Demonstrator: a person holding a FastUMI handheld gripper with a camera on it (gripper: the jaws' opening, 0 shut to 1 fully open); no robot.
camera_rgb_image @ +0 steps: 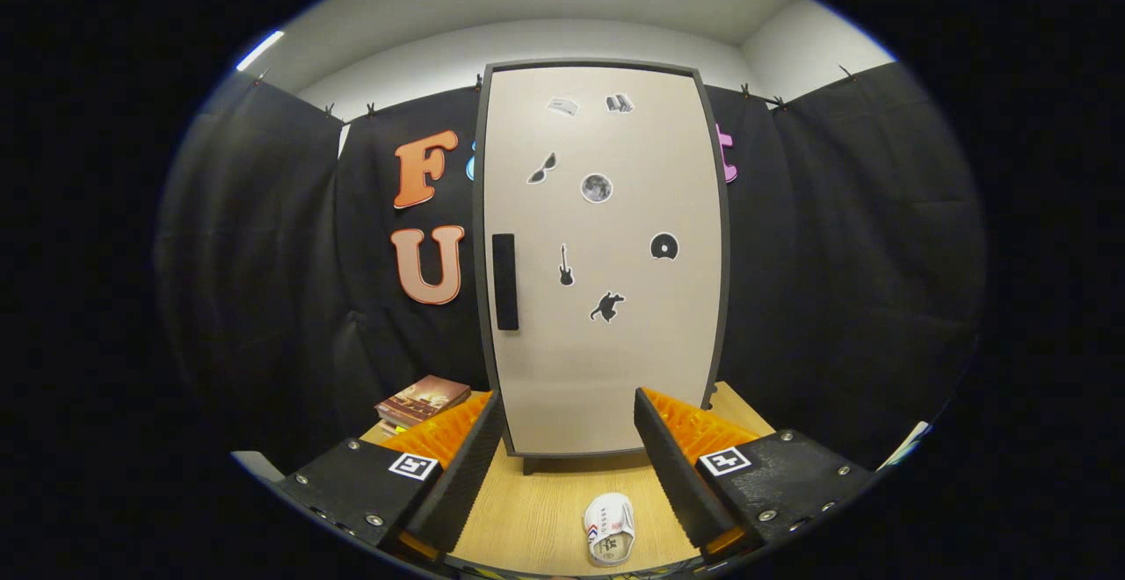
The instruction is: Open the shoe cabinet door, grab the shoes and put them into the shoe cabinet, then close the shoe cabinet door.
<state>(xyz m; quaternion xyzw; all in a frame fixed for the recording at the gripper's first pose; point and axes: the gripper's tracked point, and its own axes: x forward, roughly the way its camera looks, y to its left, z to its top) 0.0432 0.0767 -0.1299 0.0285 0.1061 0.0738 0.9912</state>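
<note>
At the far side of the wooden table [545,510] stands the tall shoe cabinet [602,255], door [615,360] closed, flat beige panel in a dark frame, dark bar handle [504,281] on its left edge, small dark stickers scattered on it. Gripper [567,461] level, facing the door, fingers wide apart, holding nothing. Left of the cabinet, stacked books [420,401]. Near, between the fingers, one small white shoe [609,527]; its markings unreadable.

No legible text on the shoe cabinet door [602,255] stickers or the shoe [609,527].
</note>
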